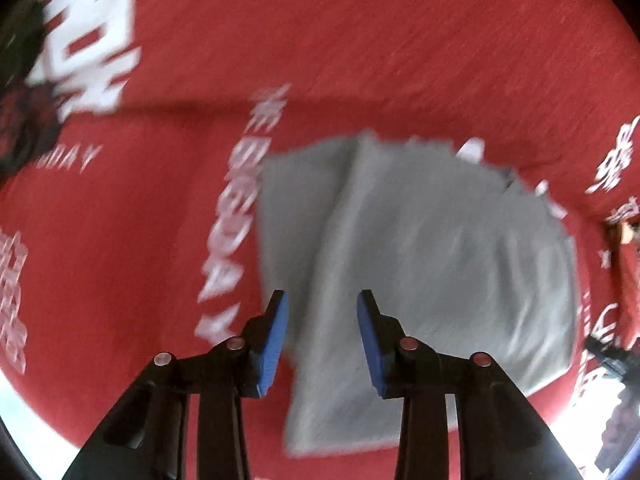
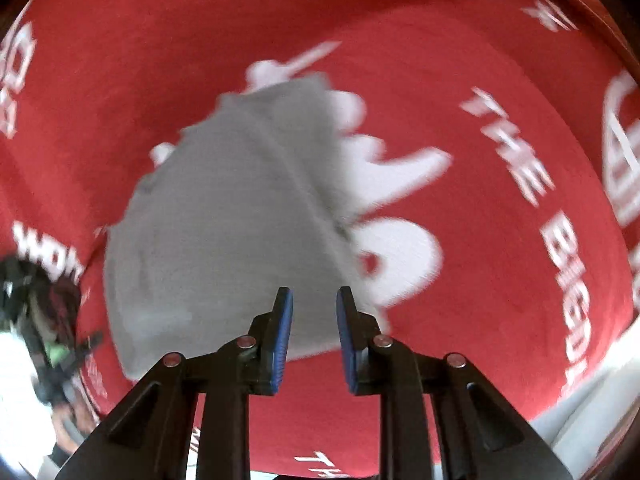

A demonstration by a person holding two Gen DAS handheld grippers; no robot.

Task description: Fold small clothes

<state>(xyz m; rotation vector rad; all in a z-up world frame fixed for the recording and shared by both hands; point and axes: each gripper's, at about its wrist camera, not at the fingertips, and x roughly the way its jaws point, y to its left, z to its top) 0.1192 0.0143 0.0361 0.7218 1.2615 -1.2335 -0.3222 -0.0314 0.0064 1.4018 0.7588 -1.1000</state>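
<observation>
A small grey garment (image 1: 420, 264) lies folded into a rough rectangle on a red cloth with white lettering (image 1: 280, 40). My left gripper (image 1: 323, 300) is open and empty, hovering over the garment's left part. In the right wrist view the same garment (image 2: 224, 224) lies ahead and to the left. My right gripper (image 2: 314, 296) is open and empty, its tips over the garment's near right corner. Both views are motion-blurred.
The red cloth (image 2: 500, 240) covers the whole surface. The other hand-held gripper shows at the left edge of the right wrist view (image 2: 48, 320) and at the right edge of the left wrist view (image 1: 612, 356). A pale floor strip (image 2: 592, 408) shows beyond the cloth's edge.
</observation>
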